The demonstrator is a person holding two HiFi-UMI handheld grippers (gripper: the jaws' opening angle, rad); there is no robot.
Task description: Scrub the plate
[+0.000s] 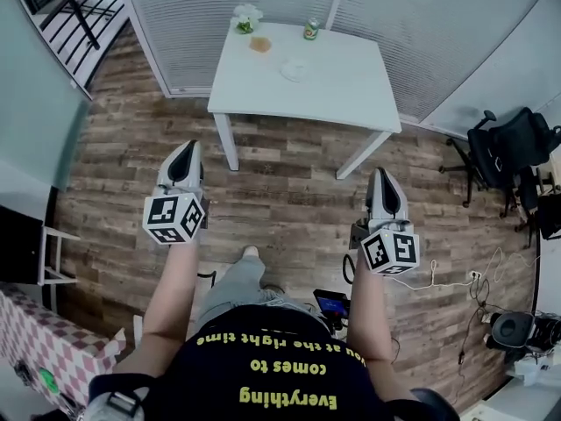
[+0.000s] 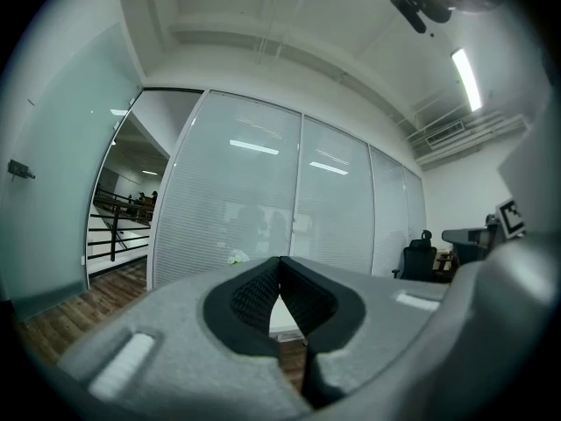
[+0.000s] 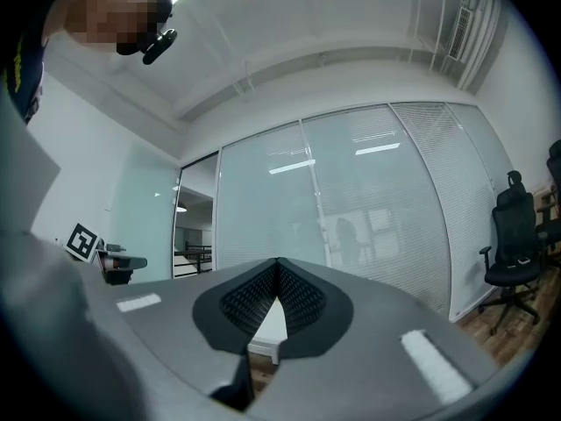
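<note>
Office: glass partitions (image 1: 254,24), swivel chair (image 1: 508,147)

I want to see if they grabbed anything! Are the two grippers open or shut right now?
Grey left gripper: closed, holding nothing.
Grey right gripper: closed, holding nothing.

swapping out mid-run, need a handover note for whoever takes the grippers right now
Left gripper: shut, empty, held level over the wooden plank floor, short of the table.
Right gripper: shut, empty, level too.
Things: the small white round plate lies on the white square table ahead. A small brown pad, probably the scrubber, lies apart from it. A green can and a white flower bunch stand at the far edge.
Done: nothing; plate and pad untouched.
Left: step up, grip the pad, steady the plate, scrub.
</note>
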